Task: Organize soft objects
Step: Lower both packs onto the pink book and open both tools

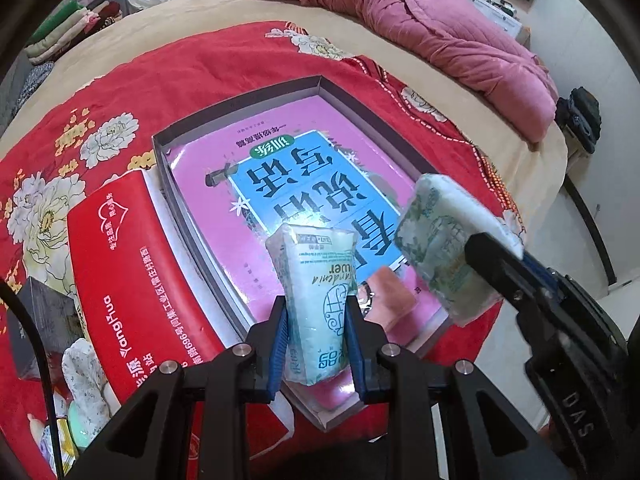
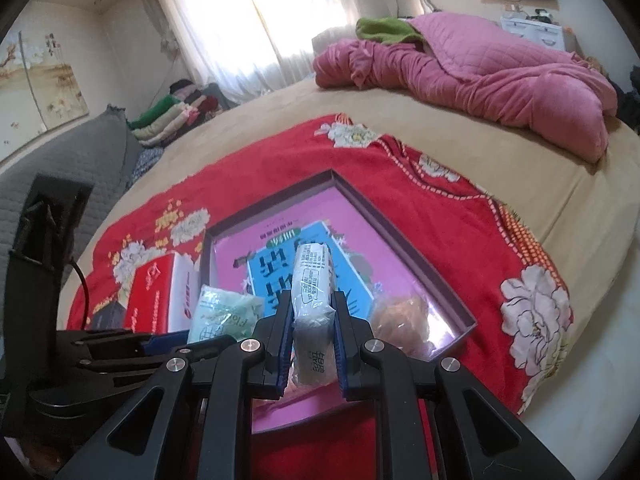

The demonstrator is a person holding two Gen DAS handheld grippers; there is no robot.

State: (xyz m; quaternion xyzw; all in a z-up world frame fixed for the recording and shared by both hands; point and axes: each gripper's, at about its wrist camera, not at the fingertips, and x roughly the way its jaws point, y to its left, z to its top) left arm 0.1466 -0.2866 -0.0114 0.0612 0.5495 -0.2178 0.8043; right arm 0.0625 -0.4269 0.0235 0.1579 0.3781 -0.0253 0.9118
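My left gripper (image 1: 316, 308) is shut on a pale blue-green tissue pack (image 1: 320, 320), held upright over the near end of a shallow grey box (image 1: 320, 80). A pink book with a blue cover panel (image 1: 288, 184) lies in that box. In the same view, my right gripper (image 1: 460, 264) comes in from the right, shut on a second green-patterned tissue pack (image 1: 436, 240). The right wrist view shows that pack (image 2: 314, 292) end-on between the blue pads of the right gripper (image 2: 313, 304). My left gripper (image 2: 180, 340) holds its pack (image 2: 224, 316) just to the left. A pinkish-orange soft item (image 2: 404, 316) lies in the box.
A red carton (image 1: 132, 280) stands left of the box on the red flowered blanket (image 1: 200, 72). Small soft items (image 1: 84, 376) lie at the near left. A crumpled pink quilt (image 2: 480, 76) lies at the bed's far side, and folded clothes (image 2: 172, 116) are stacked far left.
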